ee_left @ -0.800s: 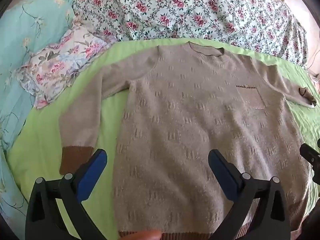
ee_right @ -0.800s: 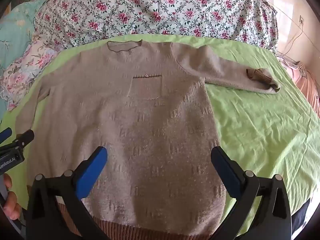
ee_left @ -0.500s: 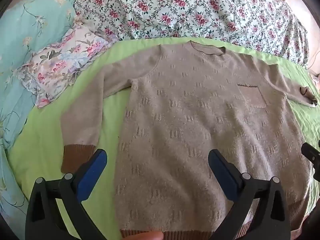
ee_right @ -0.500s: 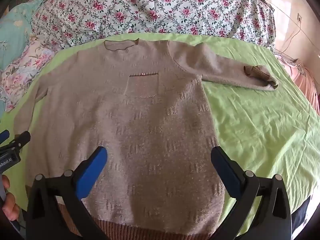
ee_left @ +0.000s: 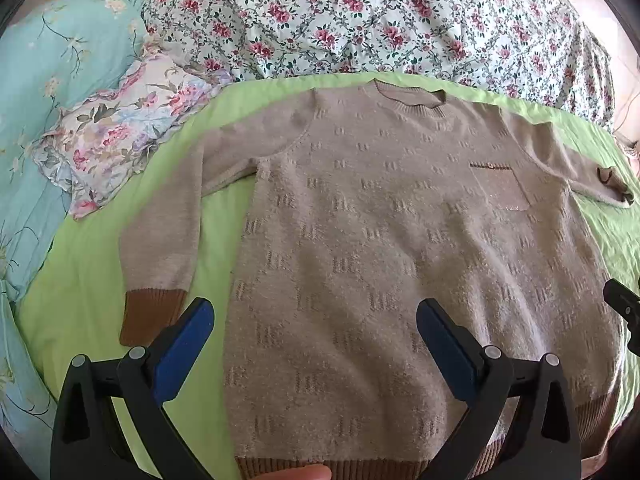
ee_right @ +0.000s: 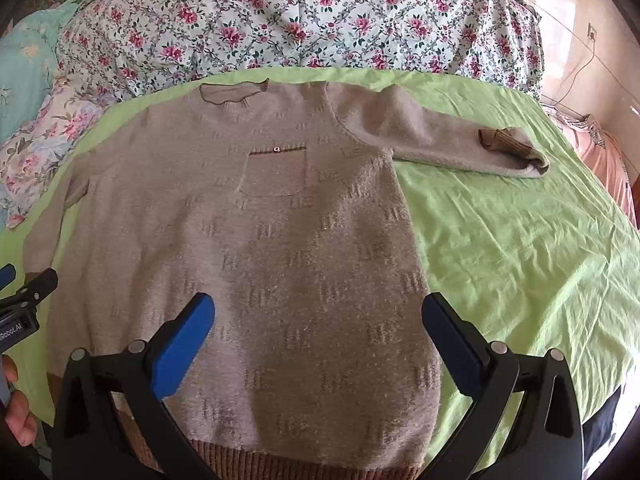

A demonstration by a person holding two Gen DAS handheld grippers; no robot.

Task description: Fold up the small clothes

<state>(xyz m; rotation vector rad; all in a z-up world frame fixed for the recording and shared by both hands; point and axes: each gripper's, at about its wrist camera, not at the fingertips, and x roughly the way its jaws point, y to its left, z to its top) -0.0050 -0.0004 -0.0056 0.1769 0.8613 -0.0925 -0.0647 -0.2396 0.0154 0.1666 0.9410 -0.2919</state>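
Note:
A beige knit sweater (ee_left: pixel 380 240) with brown cuffs and hem lies flat, face up, on a green sheet (ee_left: pixel 80 300); it also shows in the right wrist view (ee_right: pixel 260 248). Its left sleeve bends down, ending in a brown cuff (ee_left: pixel 150 314). Its right sleeve (ee_right: pixel 432 140) stretches sideways with its cuff (ee_right: pixel 504 142) turned back. My left gripper (ee_left: pixel 314 344) is open and empty above the lower left body. My right gripper (ee_right: pixel 318 336) is open and empty above the lower right body.
A floral quilt (ee_left: pixel 360 20) is piled along the far side of the bed. A floral pillow (ee_left: pixel 116 136) and a turquoise cover (ee_left: pixel 48 60) lie at the left. Green sheet (ee_right: pixel 520 260) spreads to the right of the sweater.
Both grippers have drifted slightly, so the sweater sits a little lower and more to the right in the left view. Nothing was grasped; the sweater has not moved.

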